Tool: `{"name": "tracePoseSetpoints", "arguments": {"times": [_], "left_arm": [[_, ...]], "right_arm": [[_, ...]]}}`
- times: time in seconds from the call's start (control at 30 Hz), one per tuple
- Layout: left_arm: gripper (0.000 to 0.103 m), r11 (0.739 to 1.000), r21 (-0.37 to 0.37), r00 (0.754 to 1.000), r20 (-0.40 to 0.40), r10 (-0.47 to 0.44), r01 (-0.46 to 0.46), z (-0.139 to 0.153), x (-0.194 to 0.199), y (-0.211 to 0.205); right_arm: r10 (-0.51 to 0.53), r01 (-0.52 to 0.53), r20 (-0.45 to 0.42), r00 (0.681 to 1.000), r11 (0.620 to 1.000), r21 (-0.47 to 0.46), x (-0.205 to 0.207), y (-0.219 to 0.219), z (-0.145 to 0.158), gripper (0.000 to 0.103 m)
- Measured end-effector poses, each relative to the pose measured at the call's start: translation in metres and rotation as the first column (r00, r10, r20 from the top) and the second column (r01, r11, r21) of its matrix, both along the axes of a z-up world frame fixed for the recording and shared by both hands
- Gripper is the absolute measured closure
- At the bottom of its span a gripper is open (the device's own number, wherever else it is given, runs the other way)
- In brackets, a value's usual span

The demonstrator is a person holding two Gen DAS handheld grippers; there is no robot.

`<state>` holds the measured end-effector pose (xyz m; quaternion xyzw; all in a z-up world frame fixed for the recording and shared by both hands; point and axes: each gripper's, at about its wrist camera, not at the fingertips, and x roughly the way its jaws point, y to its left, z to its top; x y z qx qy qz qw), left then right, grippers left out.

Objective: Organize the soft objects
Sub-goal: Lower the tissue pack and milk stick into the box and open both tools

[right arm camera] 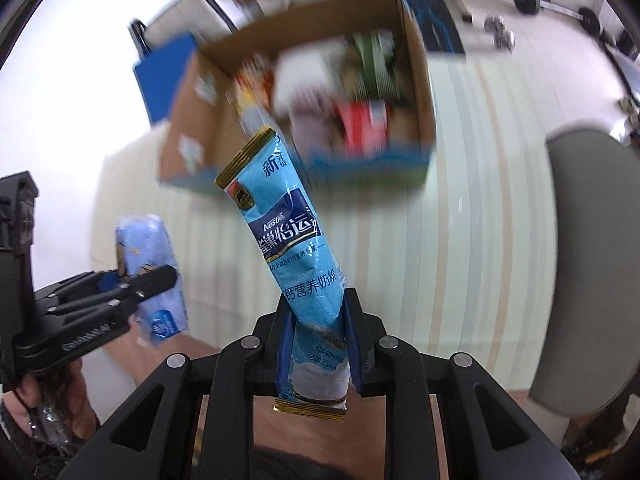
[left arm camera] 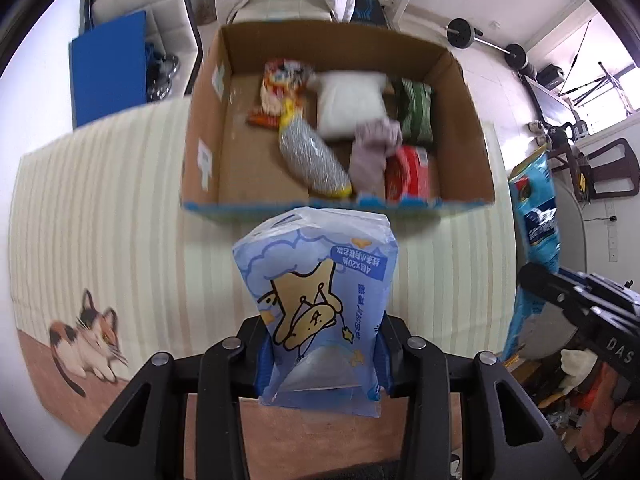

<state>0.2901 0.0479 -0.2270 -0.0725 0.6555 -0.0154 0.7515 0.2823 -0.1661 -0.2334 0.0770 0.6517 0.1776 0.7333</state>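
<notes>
Left gripper (left arm camera: 322, 354) is clamped on a light-blue tissue pack (left arm camera: 318, 300) with a cartoon bear print, its blue fingers (left arm camera: 264, 360) pressing the lower sides so the pack sticks up and forward — held above the striped table (left arm camera: 100, 208), just short of the near wall of the cardboard box (left arm camera: 336, 204). Inside the box lie a silver-grey pouch with yellow ends (left arm camera: 312, 160), a white packet (left arm camera: 350, 104), a mauve cloth (left arm camera: 374, 148), a green striped packet (left arm camera: 418, 110) and a red packet (left arm camera: 408, 174). A cat picture (left arm camera: 90, 340) shows on the table covering at the near left. Right gripper (right arm camera: 318, 346) is closed around the lower part of a blue Nestle milk-powder sachet (right arm camera: 288, 236) — the sachet tilts up and left toward the blurred box, its gold-edged bottom end poking out below the fingers, all of it held off the table.
</notes>
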Motion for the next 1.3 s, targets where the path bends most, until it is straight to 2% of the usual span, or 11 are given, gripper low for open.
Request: {"name": "tracePoseSetpoints", "arguments": {"times": [0.1, 0.23, 0.5, 0.67, 0.87, 0.97, 1.03, 1.17, 1.2, 1.27, 1.3], "left_arm": [[0.066, 0.999, 0.030, 1.000, 0.011, 0.013, -0.013, 0.008, 0.025, 0.007], [0.066, 0.997, 0.064, 0.999, -0.006, 0.032, -0.031, -0.003, 0.065, 0.020], [0.066, 0.990, 0.135, 0.995, -0.089, 0.043, -0.031, -0.054, 0.129, 0.035], [0.066, 0.990, 0.136, 0.984, -0.167, 0.066, -0.043, -0.093, 0.149, 0.042], [0.063, 0.981, 0.192, 0.971, -0.227, 0.077, -0.033, -0.130, 0.156, 0.048], [0.058, 0.987, 0.160, 0.965, -0.252, 0.070, -0.030, -0.136, 0.156, 0.050], [0.050, 0.993, 0.111, 0.964, -0.258, 0.069, -0.041, -0.138, 0.157, 0.053], [0.040, 0.995, 0.096, 0.974, -0.219, 0.054, -0.034, -0.128, 0.158, 0.055], [0.027, 0.994, 0.099, 0.976, -0.210, 0.055, -0.035, -0.125, 0.157, 0.055], [0.016, 0.995, 0.089, 0.980, -0.191, 0.051, -0.035, -0.118, 0.156, 0.054], [0.016, 0.995, 0.090, 0.982, -0.184, 0.051, -0.035, -0.116, 0.155, 0.054]], "right_arm": [[-0.027, 0.030, 0.061, 0.998, 0.999, -0.043, 0.036, 0.004, 0.023, 0.078], [-0.039, 0.050, 0.093, 0.995, 0.991, -0.120, 0.079, 0.030, 0.033, 0.078], [-0.043, 0.060, 0.064, 0.997, 0.950, -0.307, 0.155, 0.046, -0.022, 0.078], [-0.069, 0.071, 0.016, 0.997, 0.936, -0.345, 0.166, 0.041, -0.060, 0.078], [-0.080, 0.065, -0.024, 0.997, 0.922, -0.381, 0.175, 0.037, -0.096, 0.078], [-0.096, 0.074, -0.032, 0.995, 0.908, -0.413, 0.178, 0.034, -0.107, 0.078], [-0.096, 0.069, -0.044, 0.994, 0.906, -0.417, 0.179, 0.033, -0.110, 0.075], [-0.099, 0.074, -0.064, 0.993, 0.945, -0.317, 0.177, 0.033, -0.105, 0.038], [-0.094, 0.071, -0.060, 0.994, 0.948, -0.312, 0.177, 0.035, -0.102, 0.030], [-0.081, 0.060, -0.051, 0.995, 0.944, -0.323, 0.175, 0.040, -0.099, 0.019], [-0.071, 0.051, -0.046, 0.996, 0.941, -0.335, 0.173, 0.043, -0.097, 0.013]]}}
